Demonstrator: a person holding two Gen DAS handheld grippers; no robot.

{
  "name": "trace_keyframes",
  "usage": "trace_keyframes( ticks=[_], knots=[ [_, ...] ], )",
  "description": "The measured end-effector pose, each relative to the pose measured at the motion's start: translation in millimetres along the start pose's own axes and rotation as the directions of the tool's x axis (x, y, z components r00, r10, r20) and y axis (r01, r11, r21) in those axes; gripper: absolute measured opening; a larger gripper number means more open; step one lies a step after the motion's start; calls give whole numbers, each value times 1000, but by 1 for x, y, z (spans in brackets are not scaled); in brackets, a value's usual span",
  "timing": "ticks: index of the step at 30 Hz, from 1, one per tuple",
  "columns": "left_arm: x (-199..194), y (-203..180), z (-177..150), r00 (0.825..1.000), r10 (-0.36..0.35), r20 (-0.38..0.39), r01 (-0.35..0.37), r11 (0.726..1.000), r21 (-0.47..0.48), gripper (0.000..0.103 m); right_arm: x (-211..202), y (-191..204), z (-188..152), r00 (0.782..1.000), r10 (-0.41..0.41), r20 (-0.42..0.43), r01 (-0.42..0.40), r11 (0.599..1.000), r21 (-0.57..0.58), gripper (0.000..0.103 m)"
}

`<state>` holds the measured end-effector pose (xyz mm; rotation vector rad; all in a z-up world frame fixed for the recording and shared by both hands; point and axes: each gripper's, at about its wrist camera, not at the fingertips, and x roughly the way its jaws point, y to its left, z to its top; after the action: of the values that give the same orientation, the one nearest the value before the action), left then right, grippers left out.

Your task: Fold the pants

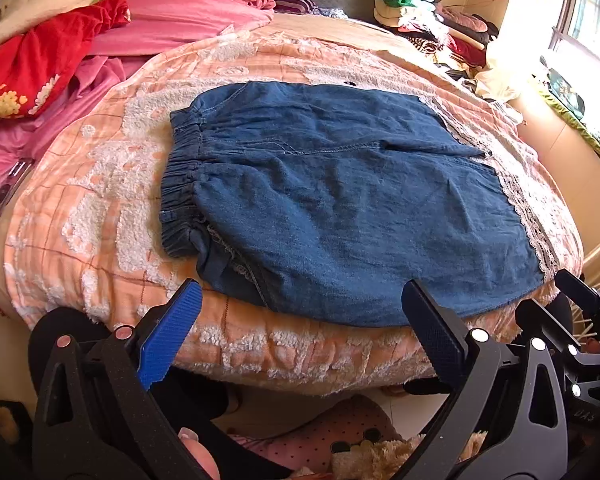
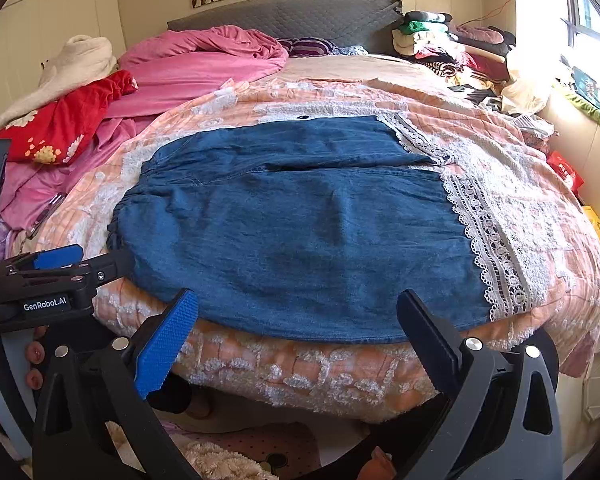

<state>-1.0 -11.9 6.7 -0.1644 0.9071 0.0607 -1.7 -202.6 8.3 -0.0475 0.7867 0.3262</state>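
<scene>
Left gripper (image 1: pixel 302 322) and right gripper (image 2: pixel 298 326) both gape wide, empty, hovering just short of the near edge of the blue denim lace-trimmed pants (image 2: pixel 292 232), which lie flat on the peach plaid quilt (image 2: pixel 300 376). Best approach: pinch the near hem at both corners and lift evenly.

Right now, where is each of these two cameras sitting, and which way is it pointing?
Left wrist: rides the left gripper at the bed's foot, facing the headboard over the denim pants; its open fingers and the right gripper's edge show.
Right wrist: rides the right gripper, same direction, slightly right; its open fingers and the left gripper show.
Shared: pants, peach blanket, pink bedding.
</scene>
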Motion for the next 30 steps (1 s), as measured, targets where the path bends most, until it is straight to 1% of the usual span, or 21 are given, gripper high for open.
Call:
trace_keyframes(
  ticks=[30],
  knots=[
    [1, 0, -1, 1000, -1, 3, 1, 1000, 8, 95, 2, 0, 0, 1000, -6, 0, 6, 1000, 3, 99]
  ],
)
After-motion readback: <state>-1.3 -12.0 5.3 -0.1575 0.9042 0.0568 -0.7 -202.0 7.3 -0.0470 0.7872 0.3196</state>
